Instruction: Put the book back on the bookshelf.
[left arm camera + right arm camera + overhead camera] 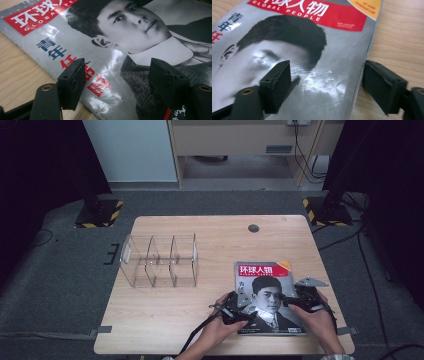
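On the wooden table [165,310], the clear divided organiser [159,261] sits at ten o'clock from me, untouched. My left gripper [244,306] hangs over the magazine [265,287] near its left edge, jaws apart, gripping nothing. My right gripper [295,299] straddles its right edge, jaws likewise apart. I judge I'm lining up a grasp; next, lower and pinch an edge.

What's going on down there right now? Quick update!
Left gripper and right gripper open over magazine. Magazine flat on table. Clear divider box well aside.
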Demonstrator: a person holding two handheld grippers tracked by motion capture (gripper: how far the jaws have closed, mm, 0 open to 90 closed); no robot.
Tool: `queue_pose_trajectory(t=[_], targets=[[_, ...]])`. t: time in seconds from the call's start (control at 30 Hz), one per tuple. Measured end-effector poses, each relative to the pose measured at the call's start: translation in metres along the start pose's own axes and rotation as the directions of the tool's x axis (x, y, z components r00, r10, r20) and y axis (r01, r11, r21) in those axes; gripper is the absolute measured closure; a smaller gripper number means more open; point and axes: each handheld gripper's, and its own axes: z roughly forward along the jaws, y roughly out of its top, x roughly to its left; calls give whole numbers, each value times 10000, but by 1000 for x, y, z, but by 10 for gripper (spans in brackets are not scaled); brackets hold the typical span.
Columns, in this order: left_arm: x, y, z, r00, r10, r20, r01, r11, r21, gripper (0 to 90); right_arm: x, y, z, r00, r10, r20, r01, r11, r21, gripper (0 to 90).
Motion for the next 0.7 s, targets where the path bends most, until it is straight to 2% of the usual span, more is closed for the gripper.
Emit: queue_pose_trajectory(t=[0.13,0.17,0.23,0.37,0.4,0.57,0.7], targets=[[0,-1,0,10000,11,22,-10,10000,-59,291,0,4,-11,9993,237,-276,-251,9984,-508,365],[0,-1,0,10000,11,22,-10,10000,-59,291,0,4,-11,9993,237,-276,-251,9984,-508,365],[0,0,0,10000,19,21,-19,10000,-59,291,4,7,-18,9993,49,-359,-78,9967,-811,433],[0,-1,0,10000,14,23,-14,10000,-62,291,11,10,-24,9982,-136,-584,72,9942,-1071,482],[0,-1,0,10000,11,24,-11,10000,-63,291,14,11,-26,9961,-231,-851,135,9937,-1117,505],[0,0,1,10000,14,20,-14,10000,-64,291,20,9,-22,9934,-527,-1018,429,9944,-960,500],[0,0,1,10000,22,13,-22,10000,-66,291,23,8,-16,9931,-563,-1024,492,9963,-704,417]])
